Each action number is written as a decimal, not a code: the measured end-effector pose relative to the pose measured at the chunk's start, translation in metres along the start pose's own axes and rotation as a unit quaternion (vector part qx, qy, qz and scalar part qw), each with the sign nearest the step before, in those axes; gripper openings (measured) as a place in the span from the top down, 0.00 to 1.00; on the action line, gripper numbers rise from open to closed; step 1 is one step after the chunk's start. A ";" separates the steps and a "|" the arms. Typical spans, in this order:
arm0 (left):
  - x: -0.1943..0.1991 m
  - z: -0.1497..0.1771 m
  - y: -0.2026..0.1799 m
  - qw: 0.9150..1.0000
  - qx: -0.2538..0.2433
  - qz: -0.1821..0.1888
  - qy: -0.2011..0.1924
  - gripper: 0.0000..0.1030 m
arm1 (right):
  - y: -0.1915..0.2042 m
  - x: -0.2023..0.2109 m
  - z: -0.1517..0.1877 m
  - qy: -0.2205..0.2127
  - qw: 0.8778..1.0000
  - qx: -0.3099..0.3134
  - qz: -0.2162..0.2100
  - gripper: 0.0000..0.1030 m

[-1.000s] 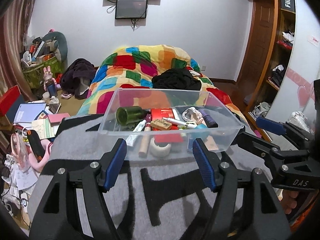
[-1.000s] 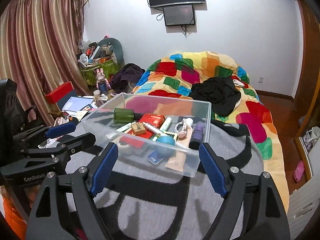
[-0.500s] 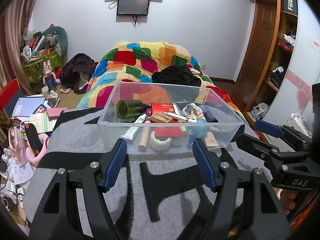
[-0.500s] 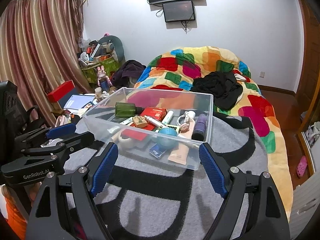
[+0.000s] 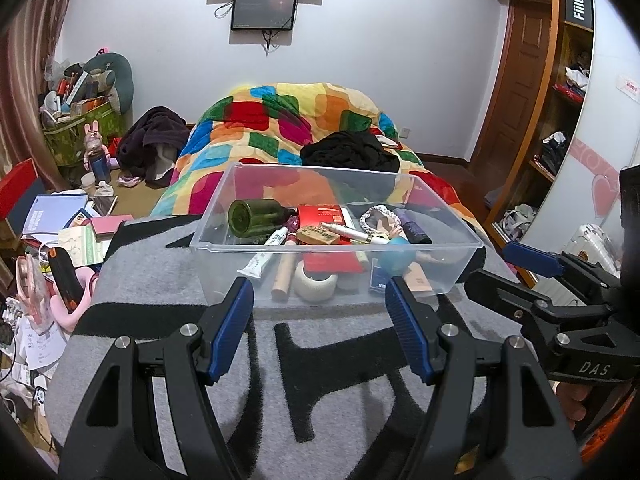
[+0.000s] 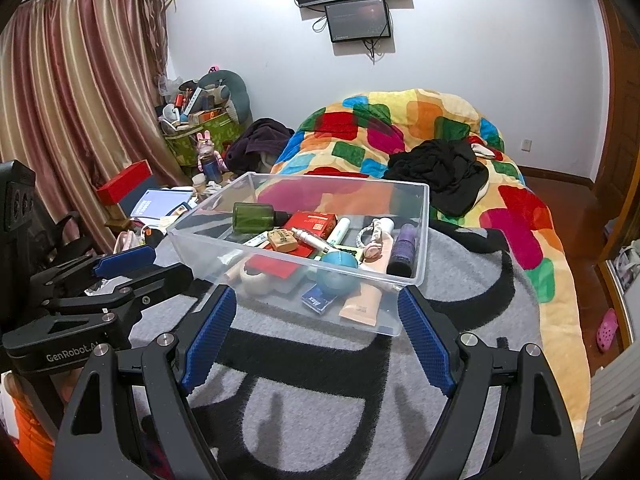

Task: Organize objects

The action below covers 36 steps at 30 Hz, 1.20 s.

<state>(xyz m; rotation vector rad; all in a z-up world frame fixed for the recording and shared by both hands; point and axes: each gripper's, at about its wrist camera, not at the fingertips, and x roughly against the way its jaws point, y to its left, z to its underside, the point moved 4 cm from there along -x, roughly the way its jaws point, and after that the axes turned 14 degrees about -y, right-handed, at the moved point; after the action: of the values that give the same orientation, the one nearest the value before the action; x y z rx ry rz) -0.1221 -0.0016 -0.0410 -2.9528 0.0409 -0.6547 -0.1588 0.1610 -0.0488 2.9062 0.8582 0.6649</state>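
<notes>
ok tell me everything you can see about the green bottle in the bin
The green bottle is dark olive, see-through like glass or plastic, cylindrical with a dark narrow neck. It lies on its side in the far left part of the clear plastic bin, round base toward the left wall, neck pointing at the red box. No gripper touches it.

I've raised and eased back both cameras: the clear bin [image 5: 336, 240] now sits a little farther off and lower in each view, with more grey blanket [image 6: 320, 380] showing before it.
</notes>
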 end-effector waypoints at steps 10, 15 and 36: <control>0.004 -0.002 -0.001 1.000 0.001 0.003 -0.005 0.22 | 0.002 0.000 0.003 0.000 1.000 -0.004 -0.002 0.22; 0.002 -0.001 -0.004 1.000 -0.003 0.008 0.001 0.22 | 0.005 0.001 0.006 0.000 1.000 -0.004 -0.003 0.22; 0.003 0.002 -0.008 1.000 -0.003 0.014 0.015 0.21 | 0.005 0.001 0.007 0.002 1.000 -0.006 -0.004 0.21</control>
<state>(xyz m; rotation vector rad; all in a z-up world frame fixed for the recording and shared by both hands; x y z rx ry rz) -0.1187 0.0059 -0.0404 -2.9438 0.0859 -0.6961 -0.1524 0.1575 -0.0541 2.8897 0.8625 0.6736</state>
